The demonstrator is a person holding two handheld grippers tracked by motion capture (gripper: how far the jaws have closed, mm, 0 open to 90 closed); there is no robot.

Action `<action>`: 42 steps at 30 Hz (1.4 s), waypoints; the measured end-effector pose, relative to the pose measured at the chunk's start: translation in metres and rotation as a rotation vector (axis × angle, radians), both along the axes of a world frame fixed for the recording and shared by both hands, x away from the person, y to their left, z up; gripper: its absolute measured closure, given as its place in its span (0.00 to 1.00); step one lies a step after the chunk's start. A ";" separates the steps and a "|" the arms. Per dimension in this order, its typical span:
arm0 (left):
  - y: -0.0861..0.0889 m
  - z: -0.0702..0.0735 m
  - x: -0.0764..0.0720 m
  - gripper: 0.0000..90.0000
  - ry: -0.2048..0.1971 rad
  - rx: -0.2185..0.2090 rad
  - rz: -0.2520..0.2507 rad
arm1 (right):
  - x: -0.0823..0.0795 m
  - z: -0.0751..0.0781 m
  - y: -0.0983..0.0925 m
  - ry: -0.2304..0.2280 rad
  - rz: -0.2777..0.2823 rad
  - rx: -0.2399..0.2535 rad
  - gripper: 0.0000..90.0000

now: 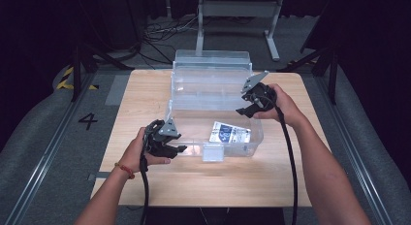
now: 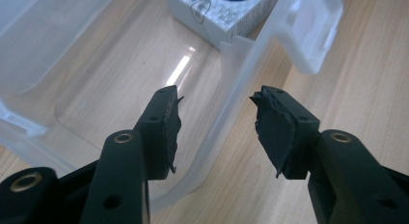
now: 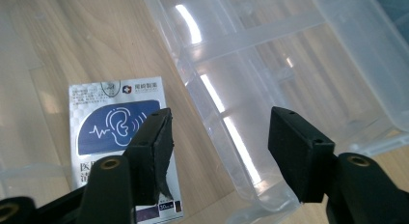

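- Dark surroundings and grey floor frame a pale wooden worktop [image 1: 160,186] at the centre of the high view.
- One clear plastic box [image 1: 181,119] sits mid-frame, its hinged lid [image 1: 212,60] thrown back towards the top of the picture, so the inside is open to reach.
- One small packet [image 1: 229,133] with a blue ear symbol lies flat on the box floor, right of centre, well apart from both grippers.
- Left gripper [image 1: 180,149], lower left of the box: its jaws straddle the front wall near the corner without pressing on it, part-open, seemingly placed to take hold of the rim.
- Right gripper [image 1: 242,110], upper right: jaws apart, nothing between them, poised over the rim where box and lid meet, likely to steady or shut it.
- Count: two grippers, one box, one lid, one front latch tab [image 1: 213,152], one packet.
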State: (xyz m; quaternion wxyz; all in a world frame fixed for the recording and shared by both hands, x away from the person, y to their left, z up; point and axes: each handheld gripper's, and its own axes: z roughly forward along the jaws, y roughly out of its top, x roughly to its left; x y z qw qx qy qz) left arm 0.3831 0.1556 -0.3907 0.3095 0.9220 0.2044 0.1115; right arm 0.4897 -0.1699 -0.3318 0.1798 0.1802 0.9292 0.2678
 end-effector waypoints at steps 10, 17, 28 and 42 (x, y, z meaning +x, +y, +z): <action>-0.014 -0.010 0.009 0.73 0.023 0.100 -0.061 | 0.007 -0.018 0.011 0.037 0.043 -0.058 0.66; -0.014 -0.013 0.014 0.79 0.047 0.080 -0.091 | 0.008 -0.021 0.010 0.002 0.009 -0.096 0.77; -0.014 -0.014 0.012 0.80 0.058 0.038 -0.079 | 0.009 -0.019 0.013 0.047 0.013 -0.094 0.81; -0.017 -0.016 0.008 0.80 0.052 -0.004 -0.089 | 0.003 -0.019 0.004 0.041 0.034 -0.103 0.84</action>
